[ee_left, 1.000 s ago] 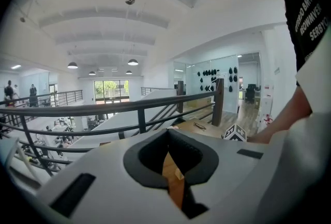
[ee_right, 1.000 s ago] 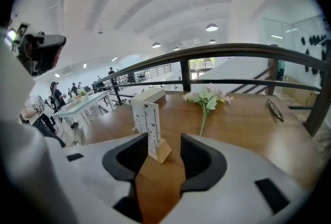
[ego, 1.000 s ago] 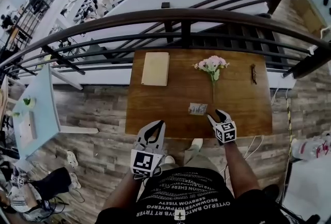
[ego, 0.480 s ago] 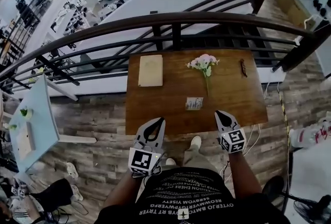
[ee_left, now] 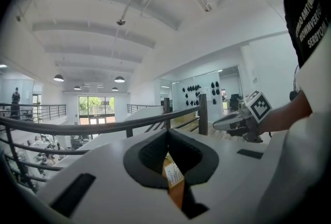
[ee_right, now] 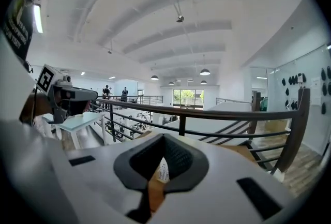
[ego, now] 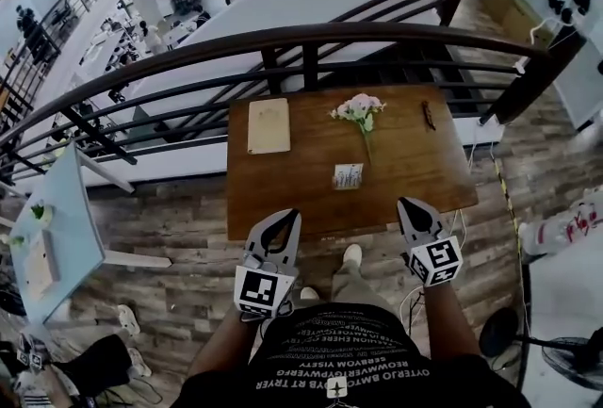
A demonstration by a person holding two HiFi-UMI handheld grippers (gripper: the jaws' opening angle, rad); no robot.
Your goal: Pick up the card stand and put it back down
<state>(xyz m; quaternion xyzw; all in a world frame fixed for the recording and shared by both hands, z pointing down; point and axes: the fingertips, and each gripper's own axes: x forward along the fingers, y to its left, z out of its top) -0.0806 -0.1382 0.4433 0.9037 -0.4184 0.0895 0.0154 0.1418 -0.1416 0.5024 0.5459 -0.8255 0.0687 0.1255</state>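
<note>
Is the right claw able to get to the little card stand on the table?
Probably yes. The card stand stands alone near the front edge of the table, with nothing between it and the right claw. But the claw is shut and hangs short of the table, so it must open and move forward.

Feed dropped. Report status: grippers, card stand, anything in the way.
Shut and empty: left gripper, right gripper, short of the table. Card stand on table, not held. Flowers behind it, nothing in front.

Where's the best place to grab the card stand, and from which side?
Probably take the card stand low, at its base, with the right claw coming in over the table's near edge. It stands upright, free on both sides, with flowers behind it.
</note>
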